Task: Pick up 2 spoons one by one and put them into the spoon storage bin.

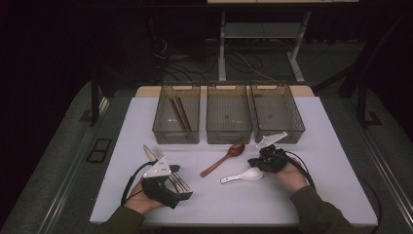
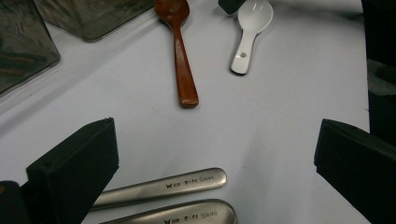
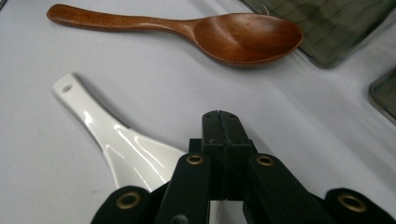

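**White spoon at right gripper, jaws clenched**

White spoon (image 1: 242,176) lies on worktop (image 1: 331,146), bowel end under right gripper (image 3: 224,122); jaws pressed together, nothing btwn. Wooden spoon (image 1: 223,159) just beyond. Left gripper (image 2: 215,154) released, jaws wide over two metal handles (image 2: 161,189). Three bins (image 1: 229,119) at back; chopsticks (image 1: 179,113) in left one.

White spoon (image 1: 242,176); brown wooden spoon (image 1: 223,158).

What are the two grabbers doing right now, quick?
Left gripper: open, holding nothing, above the metal handles.
Right gripper: shut, empty, beside the white spoon.
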Demonstrator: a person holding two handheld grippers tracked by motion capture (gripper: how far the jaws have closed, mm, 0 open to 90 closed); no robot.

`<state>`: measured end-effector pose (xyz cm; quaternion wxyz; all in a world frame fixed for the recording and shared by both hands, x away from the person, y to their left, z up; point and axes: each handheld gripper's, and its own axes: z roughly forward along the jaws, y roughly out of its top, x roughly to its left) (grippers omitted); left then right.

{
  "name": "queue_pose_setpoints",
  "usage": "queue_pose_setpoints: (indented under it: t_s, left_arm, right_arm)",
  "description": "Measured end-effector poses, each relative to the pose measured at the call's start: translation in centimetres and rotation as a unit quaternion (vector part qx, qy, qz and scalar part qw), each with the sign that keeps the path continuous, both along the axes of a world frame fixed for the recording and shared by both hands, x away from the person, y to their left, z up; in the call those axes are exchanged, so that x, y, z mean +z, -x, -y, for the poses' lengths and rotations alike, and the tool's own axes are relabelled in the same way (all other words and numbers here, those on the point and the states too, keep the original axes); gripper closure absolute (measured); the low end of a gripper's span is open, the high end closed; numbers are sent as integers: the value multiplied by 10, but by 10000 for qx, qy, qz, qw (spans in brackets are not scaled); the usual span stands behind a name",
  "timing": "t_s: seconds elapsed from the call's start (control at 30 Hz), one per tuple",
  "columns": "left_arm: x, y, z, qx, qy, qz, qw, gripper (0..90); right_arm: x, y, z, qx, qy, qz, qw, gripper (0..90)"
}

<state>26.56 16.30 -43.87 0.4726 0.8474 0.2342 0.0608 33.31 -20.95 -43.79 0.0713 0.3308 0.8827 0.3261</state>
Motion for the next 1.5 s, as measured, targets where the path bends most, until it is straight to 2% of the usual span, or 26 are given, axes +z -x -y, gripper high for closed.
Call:
queue_pose_setpoints:
  t_s: [0.4,0.47,0.57,0.7,0.8,0.93,1.07,1.33,1.5]
  left_arm:
    - [0,0,0,-3,-5,-2,10000,0]
    - [0,0,0,0,-5,0,10000,0]
    - [0,0,0,0,-2,8,10000,0]
    - [0,-1,0,-6,0,6,10000,0]
    - [0,0,-1,2,1,9,10000,0]
    - [0,0,0,2,-7,12,10000,0]
    - [0,-1,0,4,-10,9,10000,0]
    - [0,-1,0,0,-17,-1,10000,0]
    - [0,-1,0,-7,-20,-1,10000,0]
  right_arm:
    - [1,7,7,34,69,-36,10000,899]
    - [2,6,9,-11,40,25,10000,894]
    - [10,8,15,-124,-225,75,9996,801]
    - [17,14,25,-244,-515,79,9983,606]
    - [17,22,32,-260,-556,107,9981,523]
    - [15,33,39,-215,-722,-23,9972,480]
    - [10,39,41,-129,-692,-77,9975,466]
    - [0,36,29,-24,-505,-220,9985,458]
    - [-2,35,26,12,-482,-209,9986,460]
